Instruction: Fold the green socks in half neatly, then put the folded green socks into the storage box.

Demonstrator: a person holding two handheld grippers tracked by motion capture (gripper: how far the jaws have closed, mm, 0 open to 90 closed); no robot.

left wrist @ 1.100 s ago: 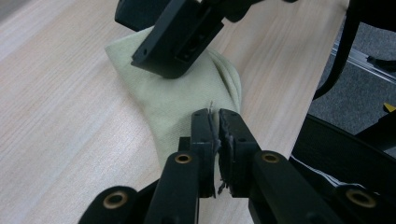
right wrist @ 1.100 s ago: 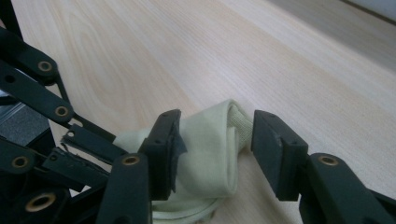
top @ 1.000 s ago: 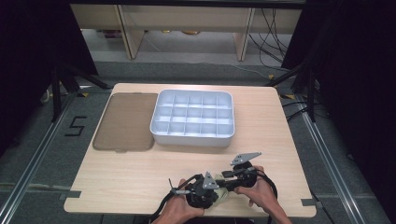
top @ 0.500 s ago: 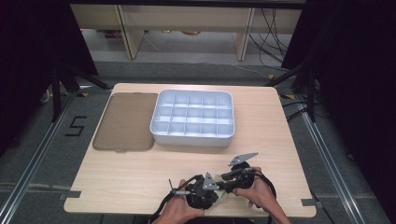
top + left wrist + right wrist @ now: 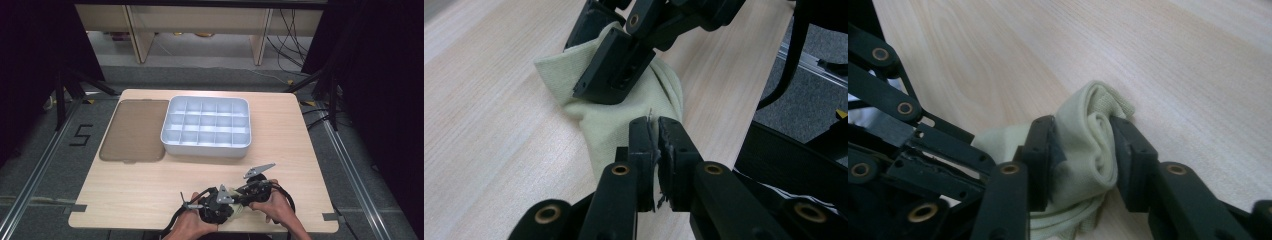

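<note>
Sock (image 5: 1088, 145) in both grippers' pinch

Even overhead light, dark surroundings, gripper views softly blurred up close

You're working at a light wooden table (image 5: 150, 185), its grain running clean across the top. Far side, about the middle, sits a white compartment tray (image 5: 205, 146), a grid of small open cells. Just left of it, nearly touching, a flat brown lid (image 5: 134, 130) lies on the wood. Down at your near edge, slightly right of centre, a pale yellow-green sock (image 5: 614, 117) lies bunched on the surface, folded over on itself, well apart from the tray and the lid.
</note>
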